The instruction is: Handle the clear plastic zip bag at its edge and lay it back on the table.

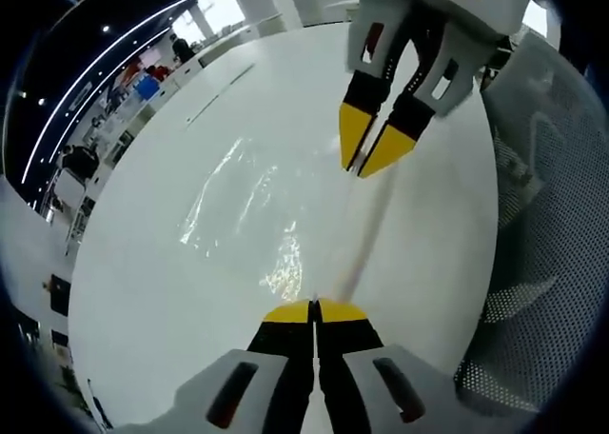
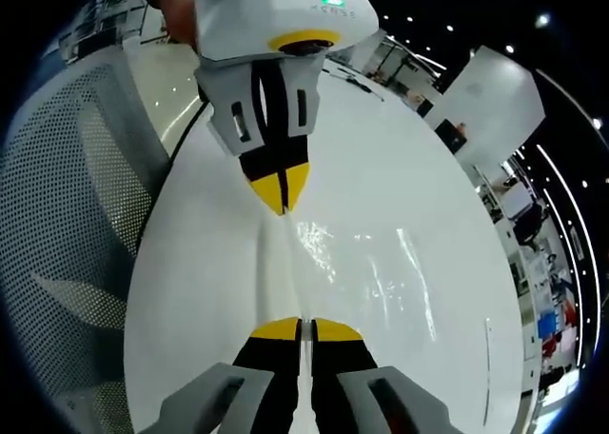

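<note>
The clear plastic zip bag (image 1: 249, 204) lies spread over the round white table (image 1: 152, 301), glinting with creases. Its zip edge (image 1: 360, 246) runs as a pale strip between the two grippers. My left gripper (image 1: 314, 310) is shut on the near end of that edge. The right gripper (image 1: 369, 158) enters from the top of the left gripper view, its yellow tips pinched on the far end. In the right gripper view, my right gripper (image 2: 297, 328) is shut on the edge of the bag (image 2: 366, 263), and the left gripper (image 2: 281, 194) faces it, shut too.
A grey mesh chair (image 1: 547, 215) stands right against the table's edge, also seen as the chair (image 2: 67, 187) in the right gripper view. Beyond the table (image 2: 190, 291) is an open office with desks and people (image 1: 143, 82).
</note>
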Available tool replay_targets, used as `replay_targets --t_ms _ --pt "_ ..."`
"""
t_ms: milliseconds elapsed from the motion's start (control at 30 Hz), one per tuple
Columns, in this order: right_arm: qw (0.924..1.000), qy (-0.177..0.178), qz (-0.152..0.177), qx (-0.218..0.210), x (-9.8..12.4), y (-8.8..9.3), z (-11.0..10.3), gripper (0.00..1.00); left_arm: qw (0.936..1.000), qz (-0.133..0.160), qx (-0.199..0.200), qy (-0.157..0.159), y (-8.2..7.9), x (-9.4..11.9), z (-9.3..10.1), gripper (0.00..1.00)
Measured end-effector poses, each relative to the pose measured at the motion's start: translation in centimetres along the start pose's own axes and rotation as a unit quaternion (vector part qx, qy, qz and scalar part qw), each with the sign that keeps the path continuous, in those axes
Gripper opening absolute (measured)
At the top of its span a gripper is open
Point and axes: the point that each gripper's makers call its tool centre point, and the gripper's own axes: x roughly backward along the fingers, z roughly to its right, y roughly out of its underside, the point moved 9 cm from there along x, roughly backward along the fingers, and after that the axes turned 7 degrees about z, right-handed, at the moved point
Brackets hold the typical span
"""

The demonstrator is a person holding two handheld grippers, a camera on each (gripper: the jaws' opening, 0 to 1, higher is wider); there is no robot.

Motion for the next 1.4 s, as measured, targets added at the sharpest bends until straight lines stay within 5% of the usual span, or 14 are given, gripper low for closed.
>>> replay_targets --t_ms 767,1400 --pt "1.0000 0.002 0.001 0.002 0.12 -0.37 -0.14 0.00 0.9983 0.050 0.028 -0.010 0.40 0.36 -0.45 0.00" --pt "0.9999 0.003 0.009 0.009 0.18 -0.84 -0.50 0.00 0.9998 0.018 0.008 -0.002 0.32 0.09 0.50 0.00"
